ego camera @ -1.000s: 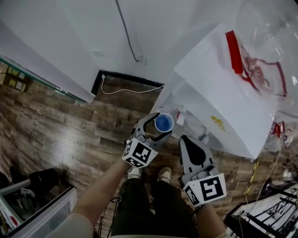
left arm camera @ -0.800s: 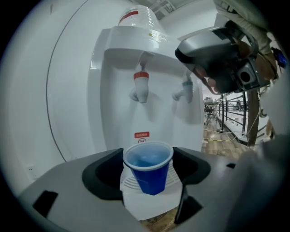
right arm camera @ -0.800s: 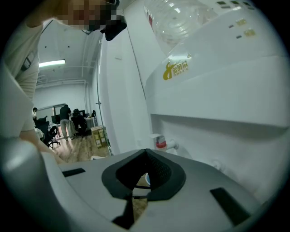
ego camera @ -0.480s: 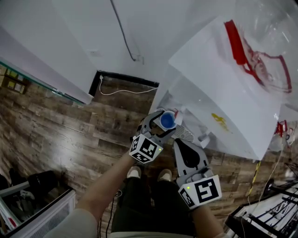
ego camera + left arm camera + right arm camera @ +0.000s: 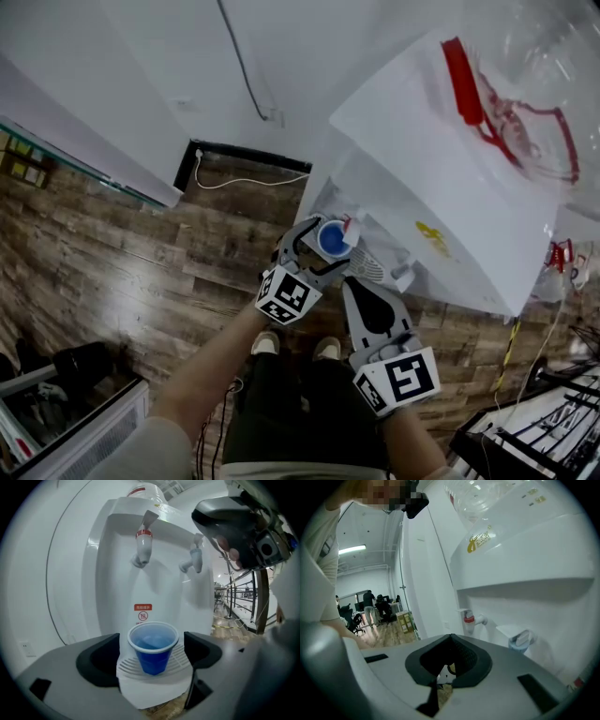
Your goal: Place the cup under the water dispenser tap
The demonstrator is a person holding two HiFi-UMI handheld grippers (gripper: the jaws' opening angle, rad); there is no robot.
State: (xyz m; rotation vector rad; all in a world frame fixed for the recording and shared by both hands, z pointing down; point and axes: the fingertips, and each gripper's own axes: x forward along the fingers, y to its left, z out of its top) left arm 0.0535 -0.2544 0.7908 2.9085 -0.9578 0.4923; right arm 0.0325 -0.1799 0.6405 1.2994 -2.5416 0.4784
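Note:
A blue plastic cup (image 5: 153, 651) stands upright on the white drip tray (image 5: 140, 688) of the white water dispenser (image 5: 117, 550), below its red tap (image 5: 143, 545); the blue tap (image 5: 193, 559) is to the right. My left gripper (image 5: 152, 657) straddles the cup with its jaws opening, and a gap shows on each side between pad and cup. From the head view, the cup (image 5: 331, 238) sits between the left gripper's (image 5: 325, 236) fingers. My right gripper (image 5: 357, 287) hangs just right of it, shut and holding nothing; its own view (image 5: 451, 637) faces the taps.
A clear water bottle (image 5: 544, 56) tops the dispenser (image 5: 441, 187). A white wall with a cable (image 5: 246, 70) stands behind. The wooden floor (image 5: 112, 253) spreads left, an open case (image 5: 66, 412) lies at bottom left, and black racking (image 5: 534, 441) at bottom right.
The left gripper has carried the cup in toward the dispenser and down onto the drip tray. The right gripper has sunk slightly beside it.

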